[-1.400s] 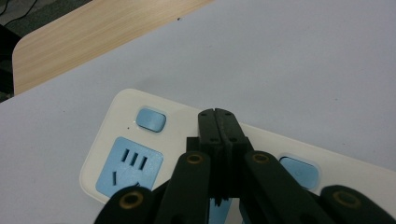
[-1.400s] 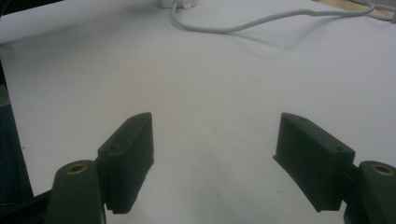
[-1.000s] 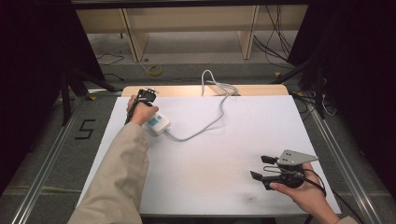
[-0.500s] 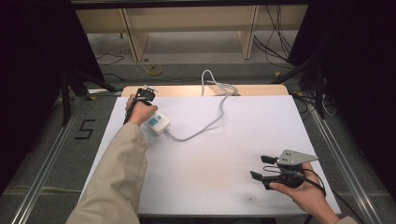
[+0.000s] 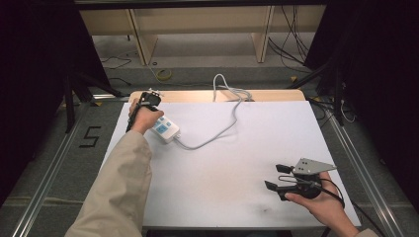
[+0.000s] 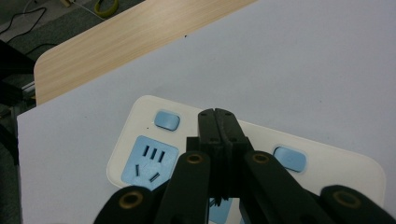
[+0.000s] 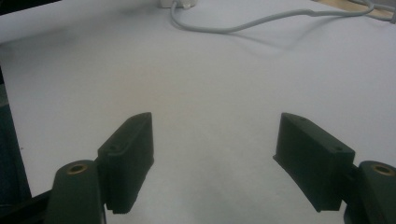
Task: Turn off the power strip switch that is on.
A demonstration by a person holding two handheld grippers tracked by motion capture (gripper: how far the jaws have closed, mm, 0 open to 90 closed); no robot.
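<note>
Nearest the person, at the right of the high view, the right gripper (image 5: 278,179) is held low over the white table top (image 5: 237,163), its two black jaws spread wide with nothing between them. In the right gripper view the same spread jaws are seen above bare white surface, with a grey cable (image 7: 261,21) curving across the far edge. Farther off, at the left, the left gripper (image 5: 143,102) is held over the near end of a cream power strip with pale blue sockets and buttons (image 5: 165,129). The left gripper view shows its jaws pressed together, tips poised over the strip (image 6: 154,158) between two blue buttons; whether they touch it cannot be told. Beyond, the cable (image 5: 227,106) is seen running off the table's far wooden edge (image 5: 197,96).
</note>
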